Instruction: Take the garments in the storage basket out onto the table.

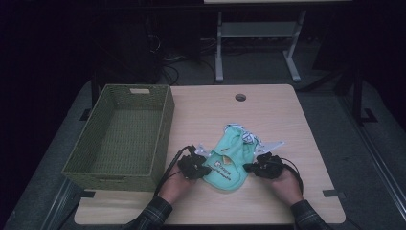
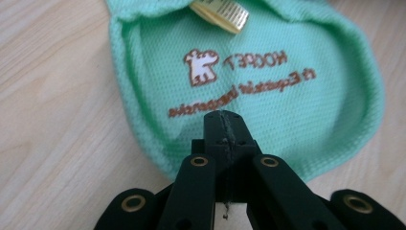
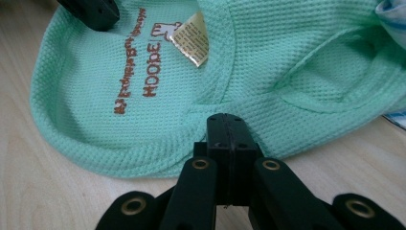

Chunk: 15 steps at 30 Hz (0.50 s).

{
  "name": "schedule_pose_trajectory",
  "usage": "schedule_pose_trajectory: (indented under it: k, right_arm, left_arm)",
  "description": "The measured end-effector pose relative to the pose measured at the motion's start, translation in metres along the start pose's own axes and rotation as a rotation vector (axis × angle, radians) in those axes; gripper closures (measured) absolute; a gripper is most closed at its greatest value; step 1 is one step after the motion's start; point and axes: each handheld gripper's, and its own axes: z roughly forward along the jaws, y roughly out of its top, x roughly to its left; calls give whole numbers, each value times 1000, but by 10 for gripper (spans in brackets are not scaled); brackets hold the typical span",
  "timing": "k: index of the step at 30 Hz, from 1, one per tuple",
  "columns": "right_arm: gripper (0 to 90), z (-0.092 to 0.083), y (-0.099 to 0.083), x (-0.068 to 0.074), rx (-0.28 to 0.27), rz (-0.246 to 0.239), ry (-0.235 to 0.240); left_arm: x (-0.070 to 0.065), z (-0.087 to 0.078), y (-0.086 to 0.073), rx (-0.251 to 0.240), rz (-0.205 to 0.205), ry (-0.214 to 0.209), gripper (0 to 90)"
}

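Garment: small mint-green mesh pet shirt [image 1: 230, 160], lying flat near the front middle of the surface [image 1: 268, 110], hem end toward the person, a white printed bit [image 1: 250, 138] bunched at the far end.

Left tool [image 1: 200, 168]: jaws pressed together, looks like pinching the near-left edge of the shirt; in the left gripper view [image 2: 225, 125] the tips sit right on the green hem, no gap between them.

Right tool [image 1: 253, 167]: also pressed together, tips [image 3: 229, 129] on the shirt's right edge by a folded seam; probably gripping fabric, though can't quite see cloth between the jaws.

Why held like this: one grip on each side of the same end, so guessing a set-up for folding the shirt or lifting it evenly without it flopping.

Basket: green woven basket [image 1: 163, 129] just left of the shirt, nothing visible inside, touching neither tool; likely where the shirt is headed, judging by how close it sits.

Printed writing: brown lettering [image 2: 261, 60] reads mirrored in the left gripper view, something like "HOOPET", next to a little white animal logo [image 2: 201, 66]; second line in script underneath, too blurry to read.

Sewn tag: small yellowish label [image 3: 191, 39] at the seam, fine print on it, not legible.

Hands: a hand on each tool, plaid sleeves [image 1: 155, 213] at the near edge.

Next move guess: lift both corners together, keep tension even, otherwise the mesh could slip out of one side.
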Motion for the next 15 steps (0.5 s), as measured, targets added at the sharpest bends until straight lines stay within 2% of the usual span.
schedule_pose_trajectory:
  k: [2,4,5,8,9,10,11,14,15]
  right_arm:
    - [899,0,0,0,4,-1,-3]
    - [899,0,0,0,0,1,-2]
    - [899,0,0,0,1,0,0]
    - [899,0,0,1,3,-2,-3]
    - [899,0,0,1,6,-7,-9]
    - [899,0,1,2,7,-9,-11]
    - [899,0,1,2,7,-12,-12]
    - [899,0,1,2,7,-12,-12]
    - [899,0,0,1,7,-10,-8]
  left_arm:
    - [0,-2,3,-14,-7,-15,896]
    - [2,-5,9,-31,-5,-9,896]
    - [5,-8,17,-56,-10,-6,897]
    - [9,-9,25,-68,-9,1,897]
    - [14,-8,34,-82,-10,10,897]
    - [14,-8,34,-82,-10,10,897]
    - [21,-5,43,-87,-7,19,897]
    - [29,1,52,-81,-11,23,896]
    - [37,8,60,-79,-24,21,897]
